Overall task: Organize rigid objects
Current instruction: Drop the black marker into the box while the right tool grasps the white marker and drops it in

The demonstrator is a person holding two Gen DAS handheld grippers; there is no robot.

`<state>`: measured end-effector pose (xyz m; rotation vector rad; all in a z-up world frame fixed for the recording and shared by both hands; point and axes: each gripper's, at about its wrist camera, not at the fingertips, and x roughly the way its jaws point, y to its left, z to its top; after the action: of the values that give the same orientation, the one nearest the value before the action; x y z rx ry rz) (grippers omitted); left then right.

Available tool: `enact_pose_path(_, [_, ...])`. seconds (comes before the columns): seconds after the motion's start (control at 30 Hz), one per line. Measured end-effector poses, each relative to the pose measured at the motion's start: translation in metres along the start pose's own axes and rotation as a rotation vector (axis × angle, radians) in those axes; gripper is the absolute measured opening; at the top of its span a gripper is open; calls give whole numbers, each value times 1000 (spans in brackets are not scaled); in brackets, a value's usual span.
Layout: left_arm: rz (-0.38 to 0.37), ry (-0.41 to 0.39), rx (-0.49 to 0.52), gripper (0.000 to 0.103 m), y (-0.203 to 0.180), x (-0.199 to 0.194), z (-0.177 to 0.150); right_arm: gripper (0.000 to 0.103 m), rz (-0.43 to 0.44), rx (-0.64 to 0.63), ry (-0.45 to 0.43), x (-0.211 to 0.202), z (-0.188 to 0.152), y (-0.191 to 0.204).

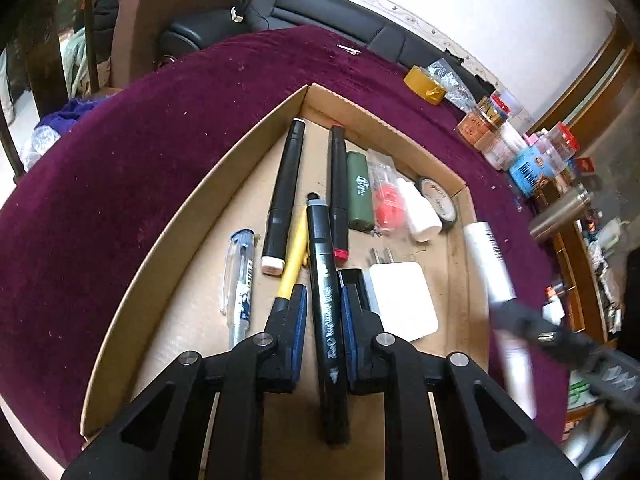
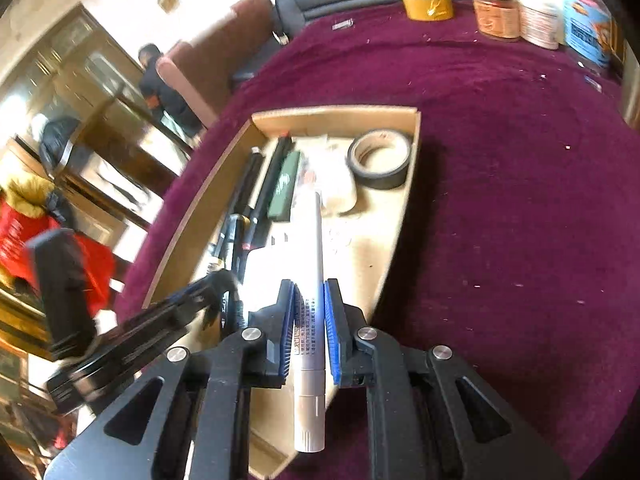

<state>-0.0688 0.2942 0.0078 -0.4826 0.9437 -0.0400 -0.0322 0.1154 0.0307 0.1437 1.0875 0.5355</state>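
Two hand-held grippers are working over one shallow cardboard tray (image 1: 132, 288) sitting on the purple-covered bench (image 1: 120, 152). The left hand-held gripper (image 1: 323, 294) is clamping a black marker (image 1: 326, 304) lengthwise between its pads, above the tray floor. The right hand-held gripper (image 2: 309, 300) is clamped on a grey-white marker (image 2: 314, 280), its tip reaching forward over the tray.

Ahead of the left one I'm counting two more black markers (image 1: 284, 192), one yellow pen (image 1: 294, 256), one clear ballpoint (image 1: 240, 280) off to its left, one green lighter (image 1: 358, 192), one white plug adapter (image 1: 402, 300) just right of its fingers, and one roll of black tape (image 1: 438, 200).

The right wrist view is showing the tape roll's open core, plus a yellow tape roll (image 2: 428, 5) far ahead on the bench. The left view is catching the right gripper blurred at its right edge.
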Motion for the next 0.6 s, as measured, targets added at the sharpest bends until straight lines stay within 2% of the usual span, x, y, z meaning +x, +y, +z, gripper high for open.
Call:
enact_pose_path(0.03, [-8,-9,-1,16,1,-4,-2,13,-34,-10,9,7,-2,4])
enact_pose_path(0.07, [-14,-22,-2,24,2,-10,-4,12,-57,-13,15,12,-2,6])
enact_pose_path(0.1, [-21,-37,-12,28,4,-19,-7,13,-59,1,23,17,-6,4])
enact_pose_path(0.13, [-33,-53,-27,37,7,-26,-10,13,-41,10,23,17,-7,3])
enact_pose_path(0.2, [-54,-100,-54,43,12,-46,-16,16,-7,19,-7,9,-8,-4])
enact_pose_path(0.27, [-50,-144,-64,53,14,-63,-21,23,-3,16,-31,3,-9,-7])
enact_pose_path(0.3, [-48,-168,-69,56,13,-72,-24,24,-1,18,-48,-1,-8,-10])
enact_pose_path(0.33, [-54,-190,-68,59,10,-80,-27,24,26,47,-111,-21,-13,-24])
enact_pose_path(0.4, [-76,-223,-43,59,-1,-89,-33,24,23,75,-179,-48,-20,-43])
enact_pose_path(0.43, [-88,-236,-19,60,-10,-93,-36,24,23,75,-179,-48,-20,-43])
enact_pose_path(0.47, [-102,-245,12,62,-21,-95,-41,24,-6,87,-215,-62,-24,-56])
enact_pose_path(0.5, [-119,-250,54,63,-35,-97,-47,24,-99,110,-278,-90,-28,-85])
enact_pose_path(0.53, [-135,-251,94,63,-46,-98,-53,26,-167,125,-304,-107,-31,-105])
enact_pose_path(0.6, [-156,-247,202,63,-74,-95,-67,44,-309,180,-334,-136,-36,-149])
